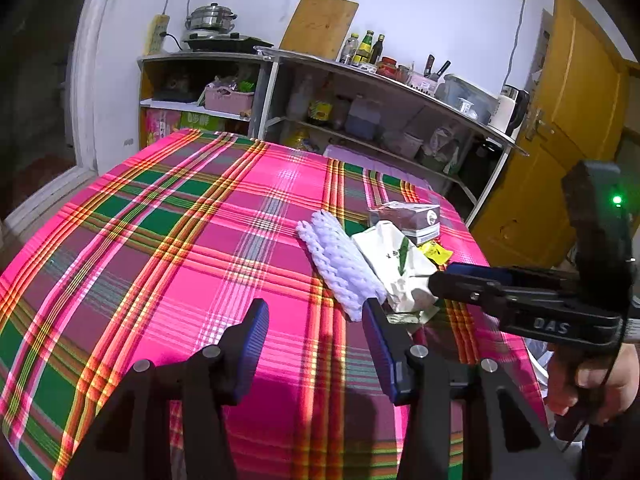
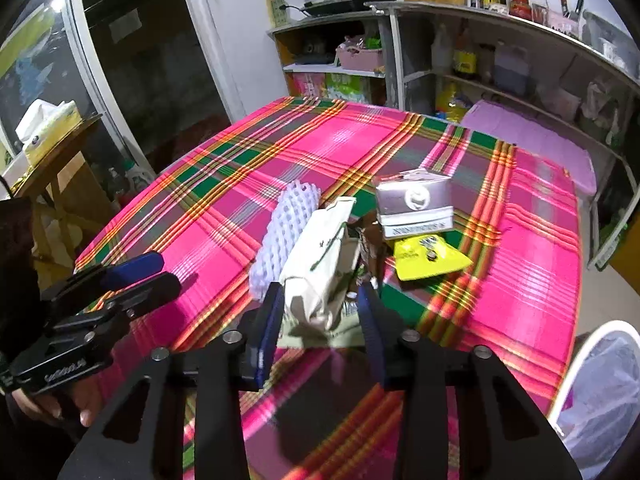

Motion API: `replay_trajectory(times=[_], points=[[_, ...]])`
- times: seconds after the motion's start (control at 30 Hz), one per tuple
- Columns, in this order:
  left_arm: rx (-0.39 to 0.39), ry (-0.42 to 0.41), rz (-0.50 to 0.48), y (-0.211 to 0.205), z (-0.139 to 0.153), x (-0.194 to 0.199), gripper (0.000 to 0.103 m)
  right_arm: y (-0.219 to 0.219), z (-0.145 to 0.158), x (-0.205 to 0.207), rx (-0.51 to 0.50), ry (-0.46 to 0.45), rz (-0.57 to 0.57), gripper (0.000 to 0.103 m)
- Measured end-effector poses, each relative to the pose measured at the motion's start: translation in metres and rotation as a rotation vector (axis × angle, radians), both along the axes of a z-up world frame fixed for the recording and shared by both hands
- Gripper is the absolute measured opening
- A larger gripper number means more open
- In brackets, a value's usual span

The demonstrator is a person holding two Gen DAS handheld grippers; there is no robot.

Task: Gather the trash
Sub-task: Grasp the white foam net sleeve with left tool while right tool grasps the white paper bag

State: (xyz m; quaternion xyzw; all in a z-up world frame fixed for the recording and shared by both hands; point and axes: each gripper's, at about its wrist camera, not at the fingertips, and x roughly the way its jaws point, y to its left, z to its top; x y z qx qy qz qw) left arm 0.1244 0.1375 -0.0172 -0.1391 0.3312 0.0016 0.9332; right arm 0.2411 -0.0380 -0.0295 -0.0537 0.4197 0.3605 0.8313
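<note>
Step in hand: first pickup, right gripper straddling the near end of the white paper bag at table centre, pads not yet pressing that I can tell, so call it released. Left gripper spread wide, holding nothing, foam net at its 1 o'clock. Next, I'd judge: pinch the bag, lift clear of foam net and carton, swing to the lined bin at 4 o'clock.
</note>
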Motion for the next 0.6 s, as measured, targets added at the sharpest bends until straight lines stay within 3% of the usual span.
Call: replay_trajectory(times=[0.2, 0.6], points=[[-0.027, 0.005, -0.008, 0.005, -0.001, 0.011, 0.048, 0.008, -0.010, 0.007, 0.002, 0.023, 0.005, 0.017], [-0.070, 0.038, -0.056, -0.012, -0.005, 0.048, 0.048, -0.024, 0.012, -0.016, 0.050, -0.046, -0.030, 0.014]])
